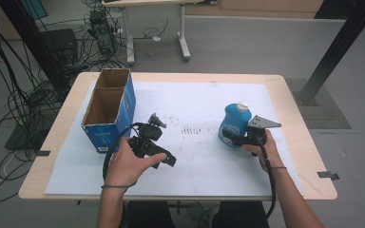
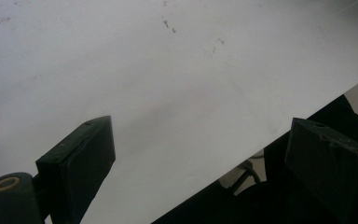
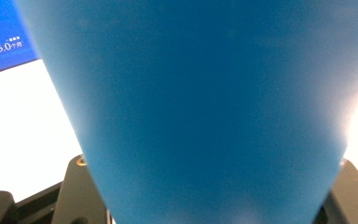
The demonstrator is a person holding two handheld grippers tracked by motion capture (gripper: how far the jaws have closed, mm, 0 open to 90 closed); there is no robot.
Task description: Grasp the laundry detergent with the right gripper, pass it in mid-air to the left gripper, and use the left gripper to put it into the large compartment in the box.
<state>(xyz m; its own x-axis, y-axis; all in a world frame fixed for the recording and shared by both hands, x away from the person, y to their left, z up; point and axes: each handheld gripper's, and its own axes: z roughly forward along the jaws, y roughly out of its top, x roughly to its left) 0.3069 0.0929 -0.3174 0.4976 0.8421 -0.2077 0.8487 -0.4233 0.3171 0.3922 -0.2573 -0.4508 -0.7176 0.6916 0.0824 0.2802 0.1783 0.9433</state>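
Blue plastic fills the space between the right gripper's jaws: they are clamped on the lower body of the blue bottle, which stands upright on the white mat at the right of the table, white cap on top. Judged: smooth rigid plastic, possibly slippery, fairly heavy if full; gripping low across the wide body looks sound, but tilt could let it slide, so keep it upright. Left gripper hangs over bare mat, jaws spread wide, nothing between them. Open blue cardboard box stands well apart at the table's left, two compartments, both apparently empty. Path between bottle and box: the left gripper sits near it. Cables trail off the near edge.
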